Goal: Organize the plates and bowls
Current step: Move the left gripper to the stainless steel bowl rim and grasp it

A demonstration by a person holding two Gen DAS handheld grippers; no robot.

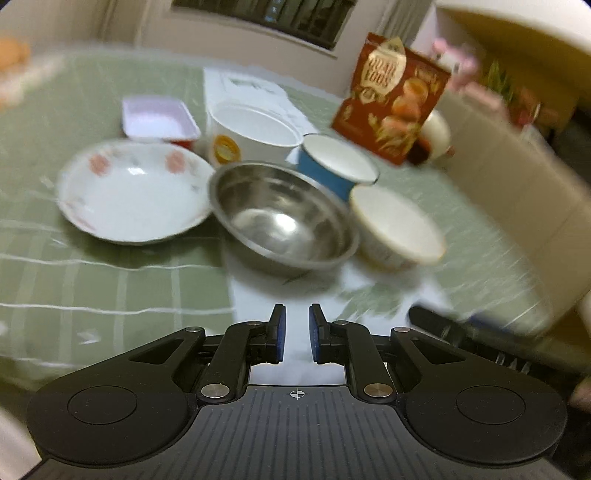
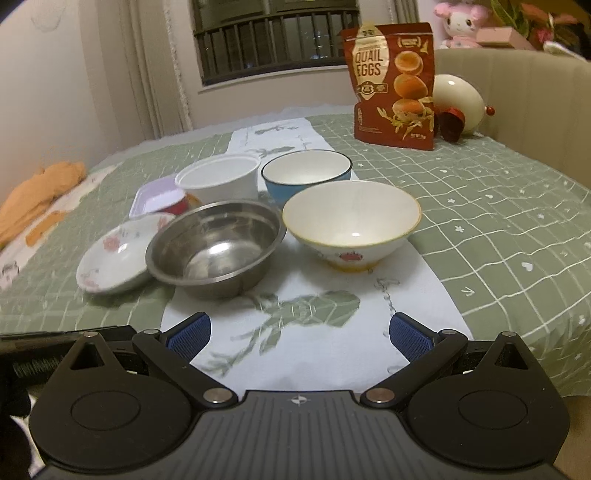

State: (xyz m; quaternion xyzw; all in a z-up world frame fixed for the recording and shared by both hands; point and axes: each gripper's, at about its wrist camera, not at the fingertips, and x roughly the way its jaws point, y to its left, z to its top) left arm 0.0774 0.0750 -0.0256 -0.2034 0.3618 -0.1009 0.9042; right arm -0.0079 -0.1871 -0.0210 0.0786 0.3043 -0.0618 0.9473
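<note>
Shiny metal bowl (image 2: 216,248); glossy glazed bowl (image 2: 351,225); matt, perhaps plastic tub (image 2: 219,177); soft checked cloth (image 2: 498,221).

A barred window (image 2: 275,37) at night – straight ahead beyond the tongs; cream wall (image 2: 55,74) left, beige chair back (image 2: 517,96) right.

Quail-egg pouch (image 2: 392,85) upright — plush toy (image 2: 460,24), perhaps rabbit, behind.

I am holding the left gripper (image 1: 296,332) tilted downward with its two blue-padded fingers (image 1: 279,334) drawn nearly together, only a narrow slit showing and nothing clamped in it. I am keeping the right gripper (image 2: 299,338) angled downward too, its blue pads (image 2: 410,338) spread wide apart and gripping nothing.
</note>
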